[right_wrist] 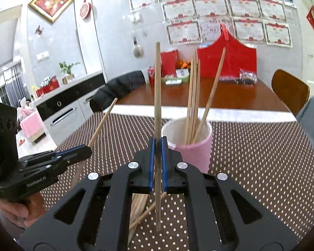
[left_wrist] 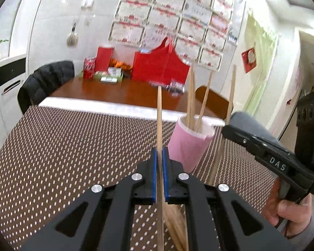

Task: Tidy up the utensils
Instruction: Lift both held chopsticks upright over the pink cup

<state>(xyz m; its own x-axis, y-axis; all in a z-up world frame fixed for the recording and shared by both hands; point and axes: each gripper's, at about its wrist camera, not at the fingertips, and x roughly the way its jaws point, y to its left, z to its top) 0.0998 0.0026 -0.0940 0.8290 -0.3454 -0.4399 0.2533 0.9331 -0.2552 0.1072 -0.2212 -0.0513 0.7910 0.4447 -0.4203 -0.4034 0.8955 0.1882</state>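
Observation:
A pink paper cup [left_wrist: 188, 144] [right_wrist: 192, 144] stands on the dotted brown mat and holds several wooden chopsticks [left_wrist: 191, 100] [right_wrist: 193, 102]. My left gripper [left_wrist: 160, 156] is shut on one upright chopstick [left_wrist: 159, 115], just left of the cup. My right gripper [right_wrist: 157, 146] is shut on another upright chopstick [right_wrist: 157, 87], also left of the cup. In the left wrist view the right gripper [left_wrist: 230, 129] holds its chopstick [left_wrist: 232, 92] right of the cup. In the right wrist view the left gripper [right_wrist: 88, 148] holds its chopstick [right_wrist: 103, 121]. Loose chopsticks [left_wrist: 175, 226] [right_wrist: 140, 209] lie on the mat under the grippers.
The brown dotted mat [left_wrist: 73, 156] [right_wrist: 261, 156] covers the near table. Behind it a wooden table [left_wrist: 119, 92] carries a red bag [left_wrist: 161, 62], a red can [left_wrist: 89, 68] and boxes. A chair with a black jacket [left_wrist: 44, 81] stands at the left, a wooden chair [right_wrist: 288, 90] at the right.

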